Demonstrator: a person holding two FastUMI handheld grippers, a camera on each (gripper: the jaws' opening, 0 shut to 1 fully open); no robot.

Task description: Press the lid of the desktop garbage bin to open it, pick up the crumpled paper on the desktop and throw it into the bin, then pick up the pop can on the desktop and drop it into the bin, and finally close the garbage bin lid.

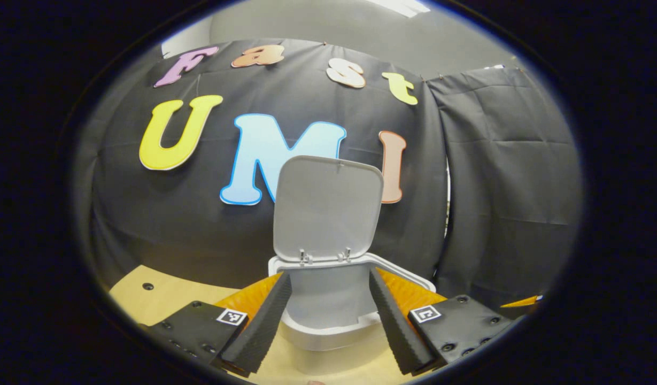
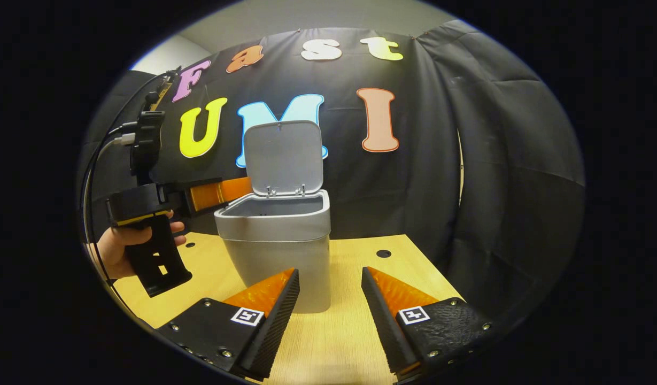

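Note:
The grey desktop bin (image 2: 285,256) stands on the wooden table (image 2: 355,331), its lid (image 2: 283,158) swung up and upright against the black cloth. In the left gripper view I look down into the bin's open mouth (image 1: 328,299) under the raised lid (image 1: 328,208). My left gripper (image 1: 329,274) is open over the near rim, with nothing between its fingers. The right gripper view shows that left gripper (image 2: 221,192) held by a hand (image 2: 114,251), reaching to the bin's left rim. My right gripper (image 2: 330,271) is open and holds nothing, low over the table just right of the bin's front.
The black cloth wall (image 2: 467,187) hangs close behind and to the right of the bin. A small round hole (image 2: 383,253) sits in the tabletop to the bin's right. Cables (image 2: 101,155) trail from the left gripper's rear.

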